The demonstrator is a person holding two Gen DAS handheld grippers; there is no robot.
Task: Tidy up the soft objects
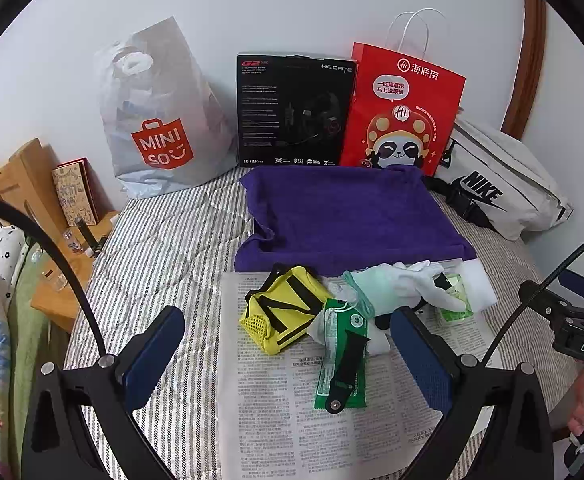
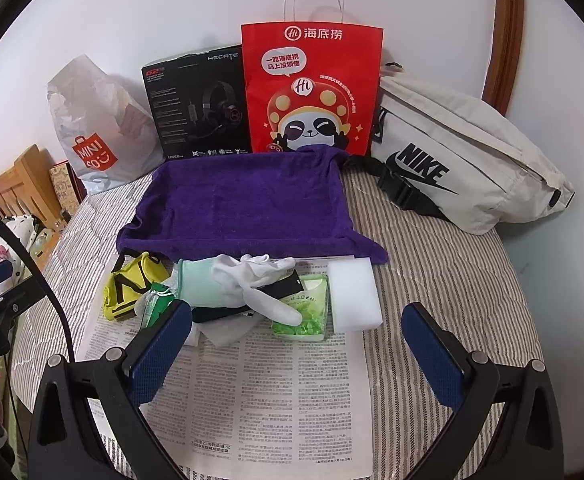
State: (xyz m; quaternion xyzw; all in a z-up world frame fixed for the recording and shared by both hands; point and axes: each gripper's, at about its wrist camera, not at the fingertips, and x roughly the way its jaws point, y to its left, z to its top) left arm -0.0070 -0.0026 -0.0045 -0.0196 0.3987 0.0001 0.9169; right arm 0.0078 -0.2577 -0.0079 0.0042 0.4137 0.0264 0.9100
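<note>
Two grippers, left (image 1: 287, 344) and right (image 2: 298, 344), hover spread wide and empty over one newspaper (image 2: 275, 392) holding one white glove (image 2: 251, 284), one yellow pouch (image 2: 129, 288), one white sponge (image 2: 354, 294); one purple towel (image 2: 243, 204) lies behind.

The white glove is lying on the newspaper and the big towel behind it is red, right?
Not quite. The white glove does lie over the things on the newspaper, but the towel behind it is purple, not red. The right wrist view shows this clearly. The red thing is the paper bag standing against the wall.
</note>
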